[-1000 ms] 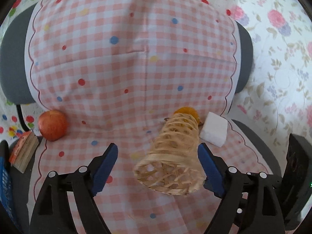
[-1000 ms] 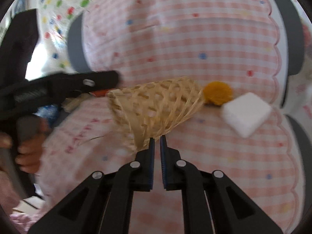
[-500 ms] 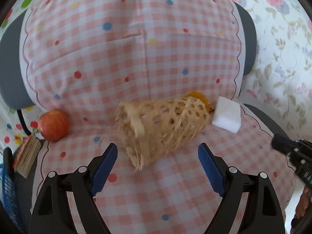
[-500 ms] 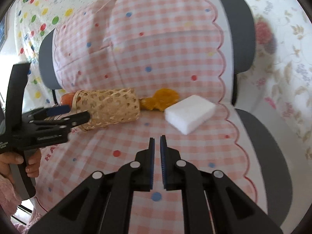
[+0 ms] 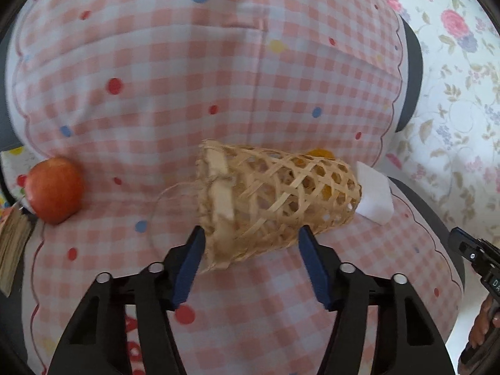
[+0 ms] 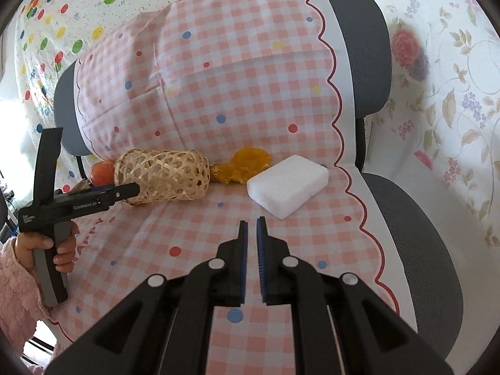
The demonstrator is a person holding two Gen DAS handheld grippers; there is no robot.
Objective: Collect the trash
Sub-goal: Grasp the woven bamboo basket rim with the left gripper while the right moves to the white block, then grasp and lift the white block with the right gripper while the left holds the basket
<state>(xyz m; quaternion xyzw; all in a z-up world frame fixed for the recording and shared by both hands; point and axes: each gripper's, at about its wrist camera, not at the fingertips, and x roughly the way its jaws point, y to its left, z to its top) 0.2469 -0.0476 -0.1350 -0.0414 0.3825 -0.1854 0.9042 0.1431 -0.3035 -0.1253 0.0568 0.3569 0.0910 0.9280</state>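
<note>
A woven bamboo basket (image 5: 272, 200) lies on its side on the pink checked chair seat; it also shows in the right wrist view (image 6: 165, 178). My left gripper (image 5: 250, 243) is open, its jaws either side of the basket's near end; whether they touch it I cannot tell. It shows in the right wrist view (image 6: 125, 191) beside the basket. Orange peel (image 6: 242, 165) lies just right of the basket, partly seen through the weave (image 5: 318, 153). A white foam block (image 6: 289, 186) lies further right, also in the left wrist view (image 5: 373, 198). My right gripper (image 6: 252, 228) is shut and empty, hovering in front of the block.
A red apple (image 5: 53, 193) sits at the seat's left edge, behind the basket in the right wrist view (image 6: 101, 172). A wooden block (image 5: 14, 243) lies beside it. The chair back (image 6: 218, 78) rises behind. Grey armrests flank the seat (image 6: 415, 250).
The basket has tipped onto its side. My left gripper has moved in and narrowed around its near end. My right gripper has pulled back and to the right, still shut.
</note>
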